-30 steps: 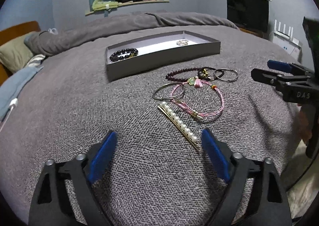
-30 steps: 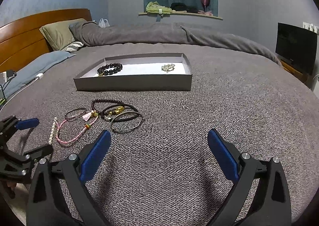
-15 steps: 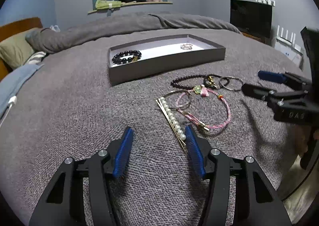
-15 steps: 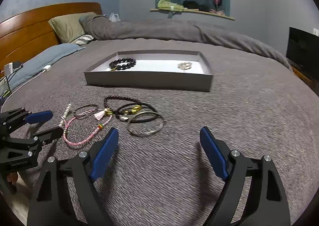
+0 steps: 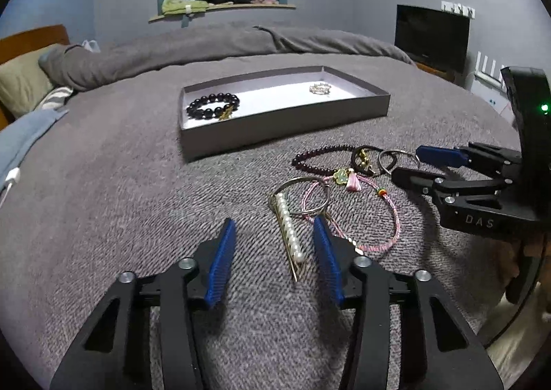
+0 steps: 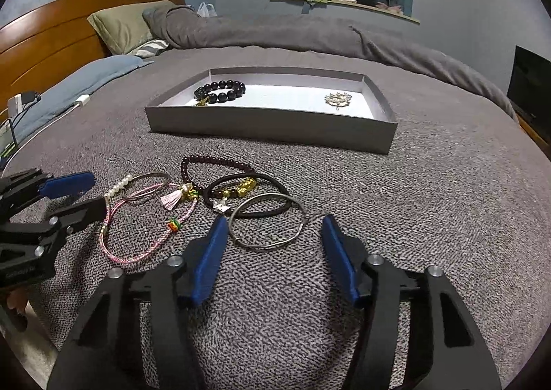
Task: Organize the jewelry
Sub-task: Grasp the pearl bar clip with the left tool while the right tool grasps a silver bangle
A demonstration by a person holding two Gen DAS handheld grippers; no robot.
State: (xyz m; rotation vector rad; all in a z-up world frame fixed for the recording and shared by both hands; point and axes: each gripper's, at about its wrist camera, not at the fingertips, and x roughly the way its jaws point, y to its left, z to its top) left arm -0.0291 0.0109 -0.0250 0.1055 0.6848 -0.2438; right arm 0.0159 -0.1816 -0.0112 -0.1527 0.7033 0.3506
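A grey tray point(image 5: 286, 130) point(image 6: 268, 123) on the bed holds a black bead bracelet point(image 5: 212, 106) point(image 6: 220, 91) and a small gold-white brooch point(image 5: 319, 89) point(image 6: 338, 100). Loose jewelry lies in front of it. My left gripper point(image 5: 273, 235) is open, its fingers either side of the near end of a pearl hair pin point(image 5: 289, 231). My right gripper point(image 6: 273, 231) is open around the near edge of a thin silver bangle point(image 6: 268, 221). Also loose are a pink cord bracelet point(image 5: 358, 218) point(image 6: 144, 231), a dark red bead bracelet point(image 5: 320, 157) point(image 6: 213, 168) and a black cord bracelet with gold charm point(image 6: 246, 195).
The grey blanket point(image 5: 103, 218) covers the bed. Pillows point(image 6: 124, 25) and a wooden headboard point(image 6: 51, 28) are at the far left. A rolled grey duvet point(image 5: 206, 49) lies behind the tray. A dark screen point(image 5: 432, 37) stands at the right.
Both grippers have moved forward and down toward the loose jewelry. The left jaws have narrowed around the pearl pin; the right jaws have narrowed near the silver bangle.
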